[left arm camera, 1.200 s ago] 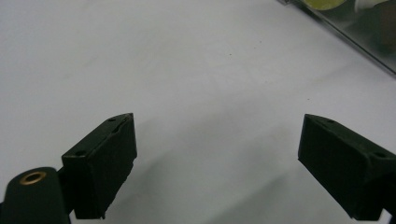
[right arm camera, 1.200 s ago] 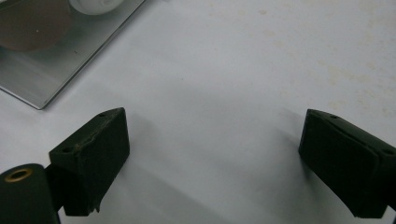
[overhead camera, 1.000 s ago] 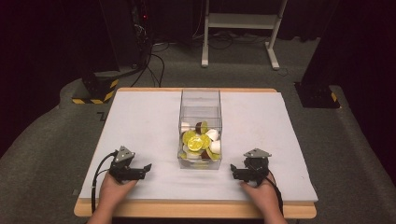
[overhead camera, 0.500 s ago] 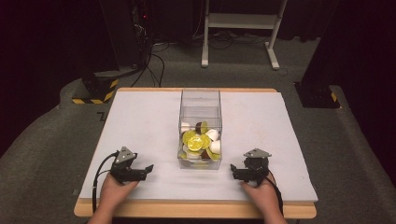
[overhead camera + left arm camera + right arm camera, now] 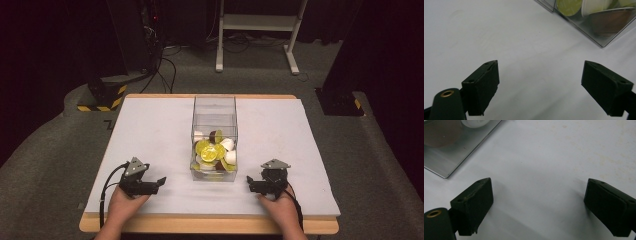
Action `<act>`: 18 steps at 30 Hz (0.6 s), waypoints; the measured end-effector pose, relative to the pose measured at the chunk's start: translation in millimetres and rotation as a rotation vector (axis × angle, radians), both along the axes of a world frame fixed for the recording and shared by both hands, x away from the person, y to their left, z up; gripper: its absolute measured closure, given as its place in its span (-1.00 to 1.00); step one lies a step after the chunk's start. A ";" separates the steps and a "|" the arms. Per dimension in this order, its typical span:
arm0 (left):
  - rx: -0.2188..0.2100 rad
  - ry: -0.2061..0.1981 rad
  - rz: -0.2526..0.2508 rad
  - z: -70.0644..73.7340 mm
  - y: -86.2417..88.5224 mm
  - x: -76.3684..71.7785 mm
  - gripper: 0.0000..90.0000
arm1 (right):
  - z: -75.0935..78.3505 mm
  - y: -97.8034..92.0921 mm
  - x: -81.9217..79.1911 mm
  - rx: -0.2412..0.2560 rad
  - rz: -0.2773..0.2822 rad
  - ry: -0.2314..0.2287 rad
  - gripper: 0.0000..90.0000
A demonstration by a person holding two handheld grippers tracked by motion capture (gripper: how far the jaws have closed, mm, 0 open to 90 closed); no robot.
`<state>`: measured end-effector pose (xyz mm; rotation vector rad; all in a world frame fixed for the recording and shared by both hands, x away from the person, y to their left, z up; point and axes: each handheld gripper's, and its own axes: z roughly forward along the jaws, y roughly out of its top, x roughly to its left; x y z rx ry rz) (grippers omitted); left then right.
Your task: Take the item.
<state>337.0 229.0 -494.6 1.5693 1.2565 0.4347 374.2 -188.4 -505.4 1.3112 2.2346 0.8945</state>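
Note:
A clear plastic box [image 5: 214, 107] stands in the middle of the white table [image 5: 150, 125]. Inside it lie several capsules: yellow-green ones [image 5: 209, 149], white ones [image 5: 230, 156] and a brown one [image 5: 213, 135]. My left gripper [image 5: 159, 182] rests low on the table, left of the box, jaws wide apart with nothing between them. In the left gripper view the box corner [image 5: 599, 37] shows at the upper right. My right gripper [image 5: 248, 183] rests right of the box, also open and holding nothing. The box base [image 5: 451, 157] shows at the upper left of the right gripper view.
The table's wooden front edge [image 5: 210, 225] runs just behind both hands. Bare white surface lies on both sides of the box. Beyond the table stand a dark cabinet with cables [image 5: 150, 30], a white frame [image 5: 260, 30] and yellow-black striped feet [image 5: 100, 97].

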 end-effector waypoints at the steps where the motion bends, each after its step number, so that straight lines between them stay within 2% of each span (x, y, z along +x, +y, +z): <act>1: 0.004 -0.002 -0.006 0.9 0.1 -0.4 -0.66 | 0.0 0.0 0.0 0.000 0.000 0.000 -0.81; 4: -0.022 -0.009 -0.001 3.4 -2.2 -1.4 -0.66 | 0.0 0.0 0.0 0.000 0.000 0.000 -0.81; 8: -0.012 -0.018 -0.013 6.2 -2.8 -2.4 -0.65 | 0.0 0.0 0.0 0.000 0.000 0.000 -0.81; 12: -0.032 -0.022 -0.010 8.4 -6.0 -3.2 -0.64 | 0.0 0.0 0.0 0.000 0.000 0.000 -0.81; 13: -0.008 -0.017 -0.027 9.0 -4.5 -3.6 -0.64 | 0.0 0.0 0.0 0.000 0.000 0.000 -0.81; 17: -0.030 -0.021 -0.021 10.1 -8.0 -4.1 -0.64 | 0.0 0.0 0.0 0.000 0.000 0.000 -0.81; 18: -0.025 -0.020 -0.027 10.6 -7.9 -4.3 -0.64 | 0.0 0.0 0.0 0.000 0.000 0.000 -0.81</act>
